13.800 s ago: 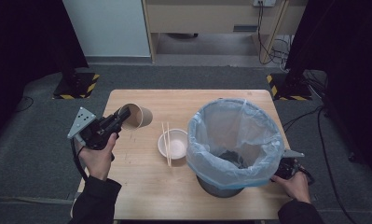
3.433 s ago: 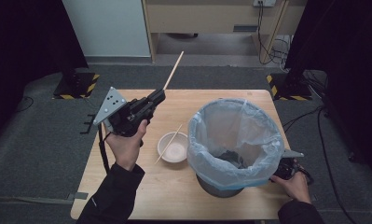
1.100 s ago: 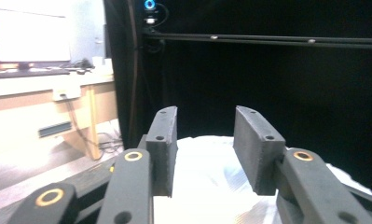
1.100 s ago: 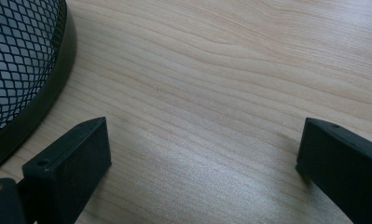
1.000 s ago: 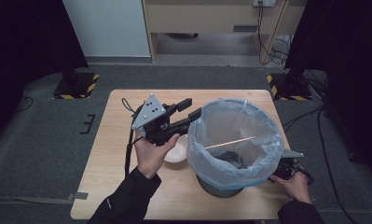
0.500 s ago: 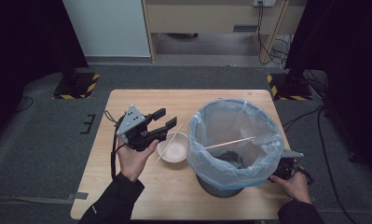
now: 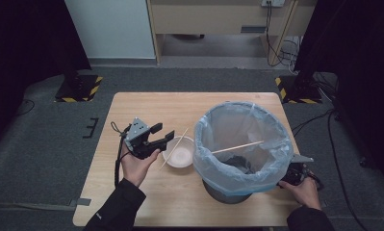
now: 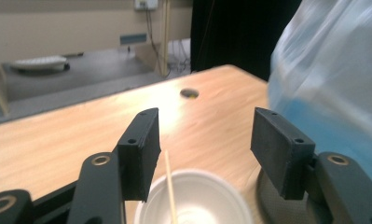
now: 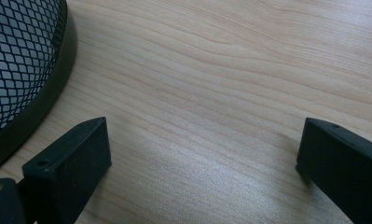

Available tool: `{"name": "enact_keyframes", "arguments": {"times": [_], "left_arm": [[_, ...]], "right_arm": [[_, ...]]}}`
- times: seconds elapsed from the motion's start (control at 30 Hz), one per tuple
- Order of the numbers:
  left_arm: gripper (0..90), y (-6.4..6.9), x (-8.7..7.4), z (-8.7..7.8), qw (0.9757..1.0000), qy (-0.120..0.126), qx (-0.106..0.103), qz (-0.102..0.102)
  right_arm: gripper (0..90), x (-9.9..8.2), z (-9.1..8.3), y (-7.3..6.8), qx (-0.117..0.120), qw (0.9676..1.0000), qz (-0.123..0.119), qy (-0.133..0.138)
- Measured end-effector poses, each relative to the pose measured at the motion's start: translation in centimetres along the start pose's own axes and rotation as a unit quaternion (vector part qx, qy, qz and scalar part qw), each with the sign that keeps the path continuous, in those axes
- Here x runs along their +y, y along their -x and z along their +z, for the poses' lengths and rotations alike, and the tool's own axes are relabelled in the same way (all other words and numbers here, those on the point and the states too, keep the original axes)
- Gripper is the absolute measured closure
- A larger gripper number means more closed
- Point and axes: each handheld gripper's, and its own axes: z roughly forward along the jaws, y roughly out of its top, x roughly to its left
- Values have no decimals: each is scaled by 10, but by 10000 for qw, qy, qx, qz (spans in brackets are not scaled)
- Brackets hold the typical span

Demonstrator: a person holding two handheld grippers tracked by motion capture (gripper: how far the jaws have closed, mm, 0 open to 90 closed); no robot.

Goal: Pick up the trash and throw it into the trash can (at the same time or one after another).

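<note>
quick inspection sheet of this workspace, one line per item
surface: wooden table, bare wood between the items
job's things: white bowl with one chopstick lying across it; second chopstick across the mouth of the lined bin
clutter: nothing seen
grippers: left gripper beside the bowl, jaws just opening, nothing gripped; right gripper open, low over the table by the bin's mesh base
cables: one trails from the left gripper; more on the floor at the far right
surroundings: grey floor, striped stand feet, dark curtains
</note>
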Motion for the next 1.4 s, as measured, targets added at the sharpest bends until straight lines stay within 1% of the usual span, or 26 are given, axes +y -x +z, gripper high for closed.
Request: {"name": "enact_keyframes", "arguments": {"times": [0.03, 0.07, 0.1, 0.17, 0.2, 0.23, 0.3, 0.33, 0.37, 0.5, 0.53, 0.57, 0.6, 0.77, 0.83, 0.87, 0.97, 1.0, 1.03, 1.1, 1.13, 1.17, 1.23, 1.33, 1.37, 1.4], "left_arm": [[417, 0, 0, 0, 10000, 0, 0, 0], [417, -2, -6, 5, 9999, -125, 30, -18], [417, -2, -6, 5, 9999, -125, 30, -18], [415, -4, -13, 10, 9996, -280, 36, -35], [415, -7, -20, 15, 9991, -426, 58, -44], [415, -7, -20, 15, 9991, -426, 58, -44], [415, -8, -26, 21, 9983, -571, 81, -37], [415, -10, -33, 25, 9976, -687, 117, -38], [415, -10, -33, 25, 9976, -687, 117, -38], [415, -13, -45, 35, 9955, -940, 145, -30], [415, -13, -50, 40, 9944, -1044, 158, -15], [416, -13, -50, 40, 9944, -1044, 158, -15], [416, -13, -52, 43, 9936, -1122, 161, 17], [433, -12, -60, 55, 9913, -1305, 127, 113], [456, -11, -63, 59, 9900, -1395, 109, 202], [461, -11, -66, 61, 9885, -1486, 122, 249], [483, -11, -68, 64, 9876, -1550, 118, 233], [491, -12, -69, 65, 9869, -1589, 118, 240], [520, -12, -71, 67, 9855, -1675, 119, 249], [529, -12, -73, 67, 9848, -1713, 115, 253], [560, -12, -74, 68, 9841, -1754, 101, 251], [576, -13, -75, 68, 9828, -1830, 77, 244], [589, -13, -76, 69, 9824, -1852, 77, 225], [655, -14, -77, 70, 9811, -1929, 67, 144], [671, -14, -77, 70, 9811, -1929, 67, 144], [690, -14, -79, 70, 9800, -1986, 59, 105]], "right_arm": [[29, 0, 0, 0, 0, 10000, 0, 0], [30, 0, 0, 0, 2, 10000, 2, -1], [30, 0, 0, 0, 2, 10000, 2, -1], [30, 0, 0, 0, 0, 10000, 1, 0], [29, 0, 0, 0, 1, 10000, 2, -1], [29, 0, 0, 0, 1, 10000, 2, -1], [29, 0, 0, 0, 1, 10000, -1, -1], [29, 0, 0, 0, 1, 10000, 1, -1], [29, 0, 0, 0, 1, 10000, 1, -1], [28, 0, 0, 0, 3, 10000, -2, -4], [28, 0, 0, 0, 10, 10000, -5, -5], [28, 0, 0, 0, 10, 10000, -5, -5], [27, 0, 0, 0, 12, 10000, -8, -6], [26, 0, 0, 0, 25, 10000, -25, -19], [26, 0, 0, 0, 26, 10000, -34, -15], [26, 0, 0, 0, 28, 10000, -35, -14], [25, 0, 0, 0, 30, 10000, -37, -15], [25, 0, 0, 0, 31, 10000, -38, -15], [25, 0, 0, 0, 33, 10000, -38, -17], [25, 1, 0, 0, 36, 10000, -37, -17], [25, 0, 1, -1, 36, 10000, -30, -5], [25, 1, 0, -1, 39, 10000, -29, -16], [25, 1, 0, -1, 40, 10000, -29, -15], [25, 1, 0, -1, 41, 10000, -30, -13], [25, 1, 0, -1, 41, 10000, -30, -13], [25, 1, 0, -1, 41, 10000, -29, -17]]}}
